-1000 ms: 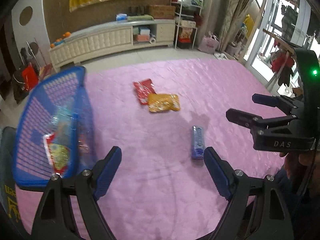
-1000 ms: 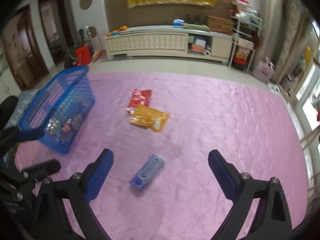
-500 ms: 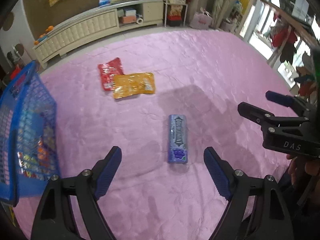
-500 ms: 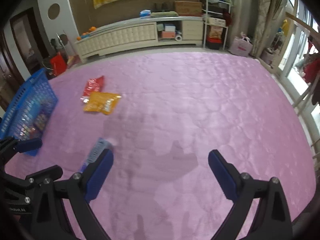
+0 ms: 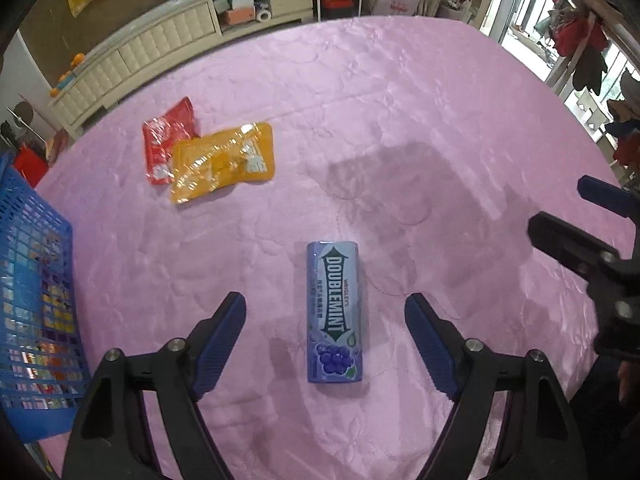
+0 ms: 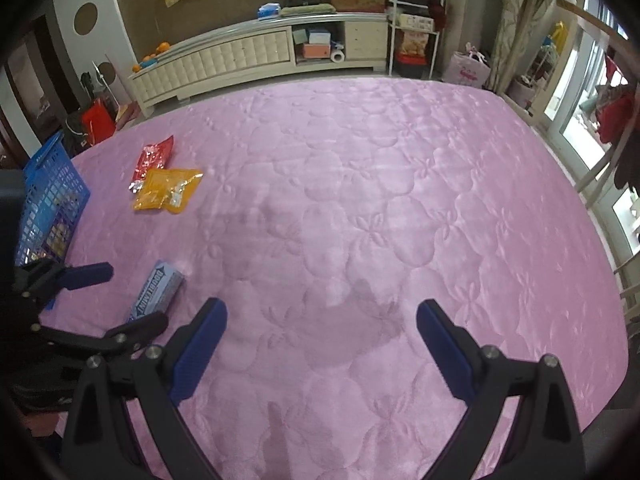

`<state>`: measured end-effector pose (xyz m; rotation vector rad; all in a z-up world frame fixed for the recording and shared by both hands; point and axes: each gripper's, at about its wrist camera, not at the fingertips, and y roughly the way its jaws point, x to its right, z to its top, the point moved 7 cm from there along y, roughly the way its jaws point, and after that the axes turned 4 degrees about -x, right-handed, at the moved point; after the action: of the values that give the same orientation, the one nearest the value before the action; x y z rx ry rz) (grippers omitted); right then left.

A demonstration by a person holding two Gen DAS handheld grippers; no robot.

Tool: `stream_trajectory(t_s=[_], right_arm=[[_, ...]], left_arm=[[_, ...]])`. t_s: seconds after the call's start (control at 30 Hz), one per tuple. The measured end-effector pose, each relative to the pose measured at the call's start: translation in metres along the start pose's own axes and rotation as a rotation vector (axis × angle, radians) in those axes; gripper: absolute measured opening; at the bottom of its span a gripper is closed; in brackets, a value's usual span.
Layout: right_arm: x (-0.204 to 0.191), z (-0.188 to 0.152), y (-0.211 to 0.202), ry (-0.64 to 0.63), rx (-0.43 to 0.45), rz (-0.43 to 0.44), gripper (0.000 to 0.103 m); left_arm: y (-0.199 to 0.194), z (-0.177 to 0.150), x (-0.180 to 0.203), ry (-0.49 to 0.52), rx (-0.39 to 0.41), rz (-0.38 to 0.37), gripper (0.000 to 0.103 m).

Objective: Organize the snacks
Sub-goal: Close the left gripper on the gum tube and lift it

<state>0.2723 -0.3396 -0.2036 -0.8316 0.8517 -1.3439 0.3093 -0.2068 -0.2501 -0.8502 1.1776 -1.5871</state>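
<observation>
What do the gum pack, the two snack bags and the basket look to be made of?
Gum pack: likely printed card or plastic wrap, with a slight sheen and a boxy shape. Orange bag and red bag: thin glossy film, crinkled with bright glints. Basket: rigid blue plastic with moulded lattice walls.

Three loose snacks are lying on the pink quilted bedspread (image 5: 400, 120): one purple Doublemint gum pack (image 5: 334, 312) at lower centre of the left wrist view, one orange snack pouch (image 5: 224, 166) and one red snack pouch (image 5: 168, 136) sitting together at upper left. One blue plastic basket (image 5: 24, 240) is standing at the left edge, holding several wrapped snacks too jumbled to count. Two sets of tongs are showing, the left tongs (image 5: 324, 328) and the right tongs (image 6: 322, 336).
</observation>
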Motion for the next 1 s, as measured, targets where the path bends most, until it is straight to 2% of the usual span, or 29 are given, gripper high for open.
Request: stream_trajectory(t_s=[0.1, 0.3, 0.43, 0.5, 0.77, 1.0], right_arm=[[0.001, 0.0, 0.0, 0.006, -0.006, 0.006, 0.098], [-0.001, -0.002, 0.003, -0.01, -0.018, 0.006, 0.098], [-0.002, -0.003, 0.006, -0.015, -0.03, 0.009, 0.098], [-0.002, -0.003, 0.008, -0.012, -0.037, 0.007, 0.098], [-0.003, -0.009, 0.022, -0.02, -0.093, -0.017, 0.098], [-0.027, -0.012, 0.025, -0.087, -0.076, -0.01, 0.098]], left_arm=[[0.009, 0.0, 0.0, 0.022, -0.026, 0.013, 0.064], [0.019, 0.001, -0.001, 0.012, -0.043, 0.016, 0.055], [0.02, 0.003, 0.0, 0.004, -0.042, -0.016, 0.034], [0.018, 0.002, 0.001, 0.014, -0.042, -0.025, 0.029], [0.006, -0.015, -0.002, 0.005, -0.01, -0.027, 0.028], [-0.026, -0.029, -0.022, -0.037, 0.054, -0.054, 0.028]])
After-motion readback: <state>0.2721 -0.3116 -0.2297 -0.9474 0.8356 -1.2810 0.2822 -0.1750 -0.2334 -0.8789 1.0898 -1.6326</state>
